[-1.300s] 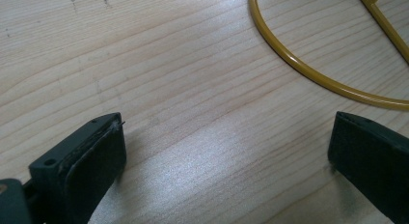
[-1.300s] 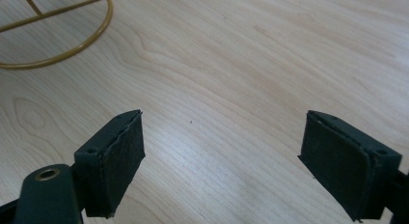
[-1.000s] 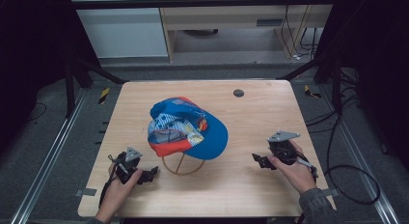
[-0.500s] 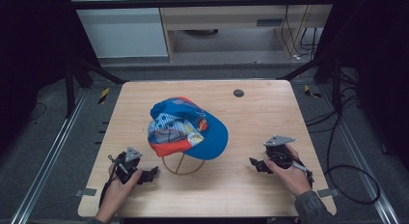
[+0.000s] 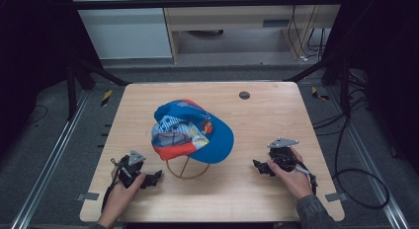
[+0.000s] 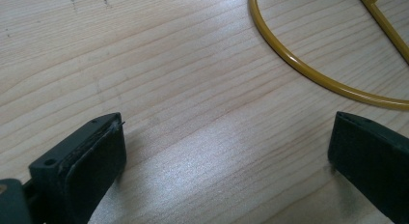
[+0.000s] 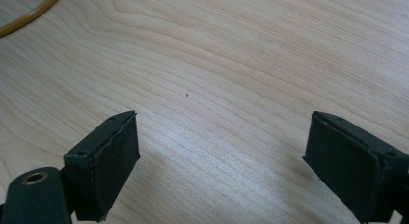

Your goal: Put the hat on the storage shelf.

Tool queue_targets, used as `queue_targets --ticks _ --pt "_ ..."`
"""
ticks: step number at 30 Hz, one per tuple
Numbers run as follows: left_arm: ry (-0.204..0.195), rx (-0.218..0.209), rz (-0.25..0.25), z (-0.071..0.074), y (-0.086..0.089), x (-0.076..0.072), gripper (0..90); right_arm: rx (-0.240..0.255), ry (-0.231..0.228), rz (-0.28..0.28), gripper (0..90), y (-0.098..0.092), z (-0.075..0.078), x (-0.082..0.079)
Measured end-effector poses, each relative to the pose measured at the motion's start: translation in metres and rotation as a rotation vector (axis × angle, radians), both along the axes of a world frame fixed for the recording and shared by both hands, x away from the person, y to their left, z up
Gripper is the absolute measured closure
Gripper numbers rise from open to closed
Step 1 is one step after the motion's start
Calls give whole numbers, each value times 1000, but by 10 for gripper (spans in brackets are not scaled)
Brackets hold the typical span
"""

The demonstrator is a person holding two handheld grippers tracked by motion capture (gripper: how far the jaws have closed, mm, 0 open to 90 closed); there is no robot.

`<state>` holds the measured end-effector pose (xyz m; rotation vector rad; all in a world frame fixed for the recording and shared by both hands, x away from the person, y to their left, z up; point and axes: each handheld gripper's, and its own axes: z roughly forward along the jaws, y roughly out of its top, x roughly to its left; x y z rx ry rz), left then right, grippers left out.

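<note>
We find the left gripper (image 5: 154,177) resting low on the table (image 5: 257,199) with its jaws spread wide and nothing between them; the right gripper (image 5: 258,166) sits likewise, released and empty. Between them, the cap (image 5: 195,133) hangs on a yellow wire stand (image 5: 184,171), whose ring lies just beyond the left jaws. We judge the work to be at its start: neither tool touches the cap. The next move calls for lifting a gripper toward the brim.

Your light wooden table (image 5: 257,125) carries a yellow wire stand (image 5: 187,169) near its centre. A small dark disc (image 5: 244,95) lies at one o'clock from it.
</note>
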<state>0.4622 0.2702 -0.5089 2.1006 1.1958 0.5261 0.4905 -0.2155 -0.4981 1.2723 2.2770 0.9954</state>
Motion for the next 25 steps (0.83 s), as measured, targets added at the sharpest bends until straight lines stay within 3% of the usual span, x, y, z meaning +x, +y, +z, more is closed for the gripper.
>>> queue_targets --ticks 6,18,25 --pt "-1 -1 2 0 0 0 0 9 27 -12 99 2 -7 1" --pt "0 -1 0 0 0 0 0 -30 -39 -38 62 11 -14 -2" --pt "1 -2 3 0 0 0 0 -28 -36 -59 62 12 -14 -4"
